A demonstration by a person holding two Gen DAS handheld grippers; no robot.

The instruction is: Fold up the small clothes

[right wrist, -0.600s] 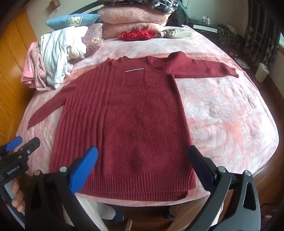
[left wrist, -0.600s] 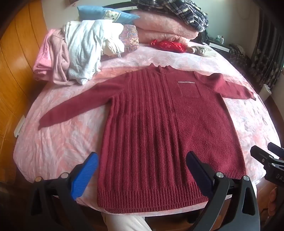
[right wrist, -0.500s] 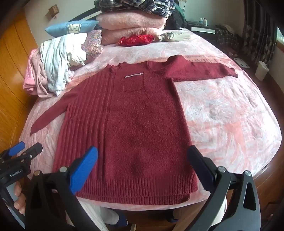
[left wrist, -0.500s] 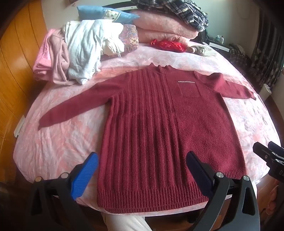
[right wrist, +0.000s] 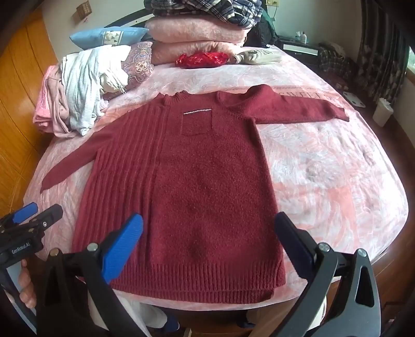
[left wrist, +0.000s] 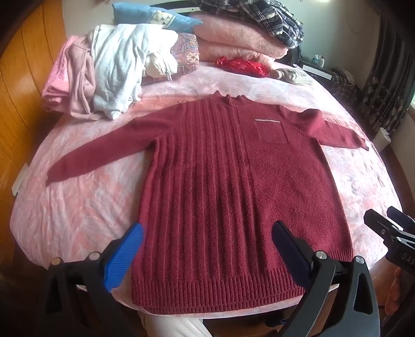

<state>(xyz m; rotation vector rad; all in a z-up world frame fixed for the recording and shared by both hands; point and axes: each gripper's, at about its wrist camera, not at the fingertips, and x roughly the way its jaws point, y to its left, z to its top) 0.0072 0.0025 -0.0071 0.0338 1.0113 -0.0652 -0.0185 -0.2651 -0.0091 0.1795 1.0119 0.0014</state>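
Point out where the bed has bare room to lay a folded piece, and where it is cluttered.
Widest free patch: the pink bedspread beyond the maroon sweater, below its outstretched sleeve. A smaller one lies on the opposite side, under the other sleeve. A bare strip runs above the collar. Crowded: the clothes pile and stacked pink blankets at the bed's far end.

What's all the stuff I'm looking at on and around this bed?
sweater: one, dark red, flat on the bed, sleeves spread
bedspread: one, pink patterned, under the sweater
clothes pile: one, white and pink, far left
blue pillow: one, behind the pile
pink blankets: two, stacked at the far end
plaid cloth: one, on the blankets
red bundle: one, before the blankets
left gripper: open, over the hem
right gripper: open, over the hem
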